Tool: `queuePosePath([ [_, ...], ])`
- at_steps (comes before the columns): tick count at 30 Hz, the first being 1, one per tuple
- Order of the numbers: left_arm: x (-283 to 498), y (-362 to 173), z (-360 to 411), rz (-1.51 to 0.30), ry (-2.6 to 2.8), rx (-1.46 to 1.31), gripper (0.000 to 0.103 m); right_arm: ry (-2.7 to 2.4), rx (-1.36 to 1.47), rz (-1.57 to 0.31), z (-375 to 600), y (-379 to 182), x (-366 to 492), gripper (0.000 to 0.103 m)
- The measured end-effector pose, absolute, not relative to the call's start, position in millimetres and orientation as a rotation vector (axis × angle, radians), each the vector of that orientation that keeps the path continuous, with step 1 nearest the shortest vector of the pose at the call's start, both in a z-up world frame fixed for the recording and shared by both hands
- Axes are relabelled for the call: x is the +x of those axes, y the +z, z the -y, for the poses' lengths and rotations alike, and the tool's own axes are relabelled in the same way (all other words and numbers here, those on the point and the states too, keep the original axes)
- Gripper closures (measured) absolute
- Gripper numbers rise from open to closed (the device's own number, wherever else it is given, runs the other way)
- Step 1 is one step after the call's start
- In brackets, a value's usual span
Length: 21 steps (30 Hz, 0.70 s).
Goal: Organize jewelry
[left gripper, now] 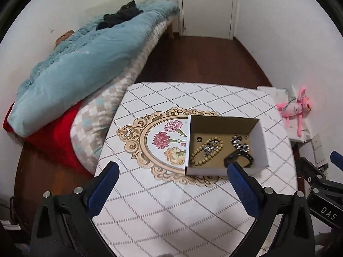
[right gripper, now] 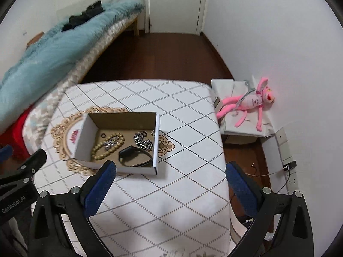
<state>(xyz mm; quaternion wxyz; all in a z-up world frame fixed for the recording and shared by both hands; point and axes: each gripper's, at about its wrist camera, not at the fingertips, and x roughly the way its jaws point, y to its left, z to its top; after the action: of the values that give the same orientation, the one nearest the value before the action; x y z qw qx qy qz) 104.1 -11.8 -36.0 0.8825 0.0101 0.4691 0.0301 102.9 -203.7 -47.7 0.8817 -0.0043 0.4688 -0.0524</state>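
A white cardboard box [left gripper: 262, 141] [right gripper: 82, 135] stands open on the table. Inside lie a wooden bead bracelet [left gripper: 198, 156] [right gripper: 101, 148], a silver chain [left gripper: 239, 143] [right gripper: 142, 141], a black band [left gripper: 244, 157] [right gripper: 137, 157], a small dark ring [left gripper: 199, 139] [right gripper: 103, 135] and a small silver piece on the beads [left gripper: 211, 146] [right gripper: 111, 142]. My left gripper [left gripper: 172, 169] is open and empty, above the table in front of the box. My right gripper [right gripper: 170, 169] is open and empty, in front of and to the right of the box.
The table [left gripper: 163, 205] [right gripper: 188, 128] has a white diamond-pattern cloth with a floral medallion [left gripper: 169, 141]. A bed with a blue blanket [left gripper: 81, 64] [right gripper: 53, 49] is at the left. A pink plush toy [left gripper: 298, 107] [right gripper: 253, 105] lies on a low stand at the right, by the wall.
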Motion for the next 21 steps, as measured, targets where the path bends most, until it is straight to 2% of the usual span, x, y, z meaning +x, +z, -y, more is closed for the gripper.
queuePosePath([
  [12,35,35,10,-0.861,0.029,0.000,0.000,-0.135,0.009,-0.804,202,40,22,0.000],
  [21,8,70,8,-0.790,-0.006,-0.012,0.000,-0.126,0.004,-0.747,198,75,-14,0.000],
])
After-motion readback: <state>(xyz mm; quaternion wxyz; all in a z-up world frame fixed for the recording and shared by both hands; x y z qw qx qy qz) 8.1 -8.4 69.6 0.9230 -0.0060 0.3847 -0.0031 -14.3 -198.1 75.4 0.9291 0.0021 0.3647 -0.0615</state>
